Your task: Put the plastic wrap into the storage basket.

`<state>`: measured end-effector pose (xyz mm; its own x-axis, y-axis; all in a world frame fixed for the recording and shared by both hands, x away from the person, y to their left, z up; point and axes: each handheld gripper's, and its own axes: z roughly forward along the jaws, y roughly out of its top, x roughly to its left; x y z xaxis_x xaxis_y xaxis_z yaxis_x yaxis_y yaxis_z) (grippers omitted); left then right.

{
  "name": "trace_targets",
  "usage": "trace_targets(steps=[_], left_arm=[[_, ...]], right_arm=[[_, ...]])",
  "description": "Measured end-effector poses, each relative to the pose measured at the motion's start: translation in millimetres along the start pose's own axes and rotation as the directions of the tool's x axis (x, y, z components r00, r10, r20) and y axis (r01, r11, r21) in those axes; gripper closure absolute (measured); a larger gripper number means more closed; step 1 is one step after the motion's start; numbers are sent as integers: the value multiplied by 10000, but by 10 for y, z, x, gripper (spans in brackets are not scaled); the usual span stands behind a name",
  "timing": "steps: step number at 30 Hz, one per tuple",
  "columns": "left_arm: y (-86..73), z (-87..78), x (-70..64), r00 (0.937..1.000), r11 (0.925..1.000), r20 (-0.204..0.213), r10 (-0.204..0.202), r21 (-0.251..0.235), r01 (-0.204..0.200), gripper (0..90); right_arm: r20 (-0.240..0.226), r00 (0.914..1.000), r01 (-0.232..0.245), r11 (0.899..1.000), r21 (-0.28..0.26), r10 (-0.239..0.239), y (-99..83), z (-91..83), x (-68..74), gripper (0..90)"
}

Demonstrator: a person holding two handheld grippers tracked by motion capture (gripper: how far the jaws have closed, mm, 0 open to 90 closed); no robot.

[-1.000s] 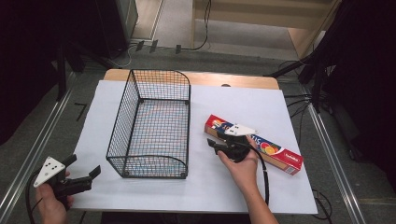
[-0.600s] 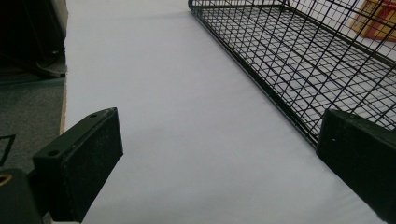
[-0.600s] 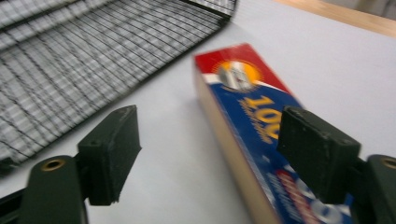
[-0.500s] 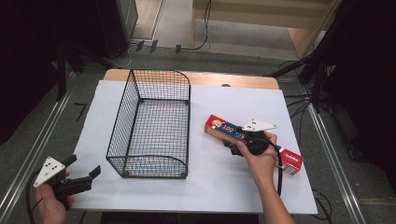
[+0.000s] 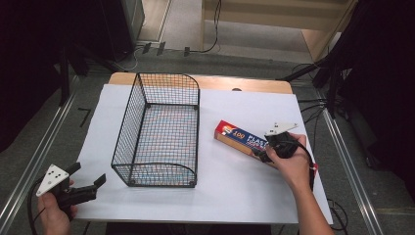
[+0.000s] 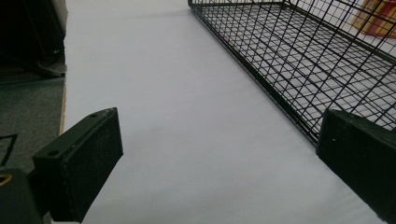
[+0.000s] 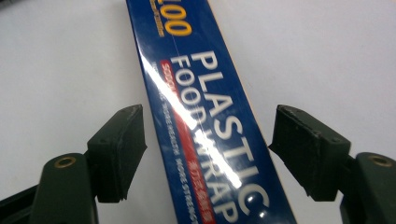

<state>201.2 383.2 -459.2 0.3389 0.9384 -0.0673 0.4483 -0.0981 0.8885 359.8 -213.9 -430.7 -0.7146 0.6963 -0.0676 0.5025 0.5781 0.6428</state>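
Since the earlier frame my right tongs (image 7: 208, 154) have slid along the plastic wrap box (image 7: 210, 130) and now straddle it, spread, not yet pinching. Box lies on the desk (image 5: 235, 196) at 3 o'clock of the wire basket (image 5: 161, 127). Left tongs (image 6: 219, 158) idle, spread. Grasp and transfer remain.

Wrap box (image 5: 242, 139) near end hidden under right gripper (image 5: 265, 155)

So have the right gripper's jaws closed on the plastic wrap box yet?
No, the right gripper stands open, gaps showing either side of the plastic wrap box.
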Motion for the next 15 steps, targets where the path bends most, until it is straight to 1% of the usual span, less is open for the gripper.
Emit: trace_targets(steps=[2,3,6,7,8,9,12,14,15], left_arm=[[-1,0,-2,10000,10000,0,-9,-14,9,9],[-2,1,-3,10000,10000,-2,-13,-26,13,9],[-3,0,-3,10000,10000,6,-12,-29,12,9],[-3,0,-3,10000,10000,6,-12,-29,12,9],[-3,0,-2,10000,10000,11,-17,-33,17,9],[-3,-1,-2,10000,10000,17,-32,-29,32,9],[-3,-1,-3,10000,10000,22,-35,-41,35,9],[-3,-1,-3,10000,10000,23,-40,-46,40,9],[-3,-1,-3,10000,10000,23,-40,-46,40,9]], right_arm=[[45,9999,116,9998,162,-117,-7,-1,-29,281],[-39,9999,115,9996,274,-114,-8,4,-34,281],[-146,9991,402,9969,681,-393,0,34,-52,287],[-146,9991,402,9969,681,-393,0,34,-52,287],[-222,9986,505,9938,995,-485,13,52,-59,292],[-259,9983,548,9924,1103,-523,19,58,-64,295],[-479,9976,558,9891,1362,-497,46,64,-86,302],[-621,9971,540,9862,1563,-447,64,74,-93,322],[-687,9964,609,9838,1684,-499,73,85,-94,329]])
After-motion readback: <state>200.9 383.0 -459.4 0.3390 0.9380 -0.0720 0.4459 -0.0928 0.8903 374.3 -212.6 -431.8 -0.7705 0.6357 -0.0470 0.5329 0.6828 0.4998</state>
